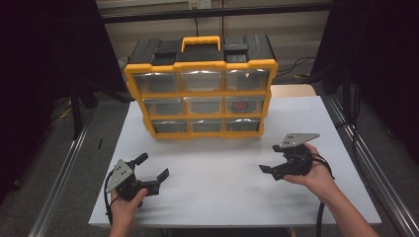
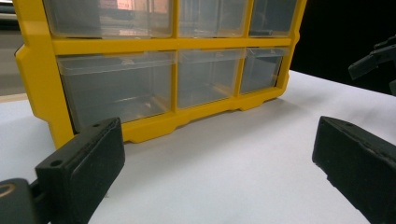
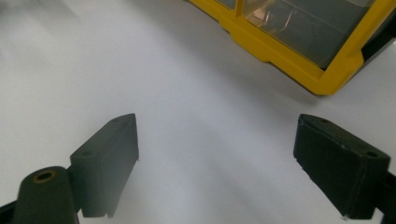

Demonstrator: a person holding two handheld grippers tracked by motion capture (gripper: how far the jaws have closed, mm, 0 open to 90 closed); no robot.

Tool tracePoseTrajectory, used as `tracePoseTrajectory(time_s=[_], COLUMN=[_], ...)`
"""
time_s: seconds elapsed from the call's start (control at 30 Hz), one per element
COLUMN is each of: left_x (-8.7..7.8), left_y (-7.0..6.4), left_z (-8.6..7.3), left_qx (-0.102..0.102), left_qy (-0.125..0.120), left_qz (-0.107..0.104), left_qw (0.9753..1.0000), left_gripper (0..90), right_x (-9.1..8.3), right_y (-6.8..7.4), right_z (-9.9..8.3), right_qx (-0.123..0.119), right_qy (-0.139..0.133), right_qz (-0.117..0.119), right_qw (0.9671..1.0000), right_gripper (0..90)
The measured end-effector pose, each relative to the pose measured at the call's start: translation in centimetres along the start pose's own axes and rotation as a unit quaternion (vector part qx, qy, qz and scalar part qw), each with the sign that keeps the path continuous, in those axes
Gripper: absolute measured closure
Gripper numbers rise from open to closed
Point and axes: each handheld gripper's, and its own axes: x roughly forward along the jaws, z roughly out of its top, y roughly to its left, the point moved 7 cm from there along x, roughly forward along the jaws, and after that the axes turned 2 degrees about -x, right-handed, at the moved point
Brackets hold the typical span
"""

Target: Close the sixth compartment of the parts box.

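I hold both tongs, left tongs (image 1: 153, 166) and right tongs (image 1: 267, 159), spread wide and empty above the bench (image 1: 217, 177), near the yellow drawer organizer (image 1: 200, 94)

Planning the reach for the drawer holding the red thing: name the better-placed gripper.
Right, probably. That drawer sits in the organizer's right column, on the right gripper's side; the left gripper would reach across.

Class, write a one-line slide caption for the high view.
Two open black hand-held grippers rest on white table before yellow nine-drawer plastic organizer.
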Motion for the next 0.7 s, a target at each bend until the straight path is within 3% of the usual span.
tracePoseTrajectory(time_s=[0.23,0.47,0.53,0.7], left_x=[0.0,0.1,-0.1,-0.1], left_y=[0.0,-0.1,0.0,0.0], left_z=[0.0,0.0,0.0,0.0], left_qx=[0.003,-0.002,0.01,0.007], left_qy=[0.0,0.0,0.005,0.004], left_qz=[-0.003,-0.001,-0.003,0.0], left_qw=[1.0,1.0,0.9999,1.0], left_gripper=[2.5,2.5,2.5,2.5], right_x=[-0.5,-1.4,-1.5,-2.0], right_y=[0.0,-0.3,-0.4,-0.7], right_z=[-1.0,-1.8,-2.2,-2.9], right_qx=[0.007,0.019,0.022,0.037], right_qy=[-0.021,-0.064,-0.065,-0.078], right_qz=[-0.01,-0.025,-0.03,-0.038], right_qw=[0.9997,0.9975,0.9972,0.9956], right_gripper=[13.1,11.5,11.4,10.6])
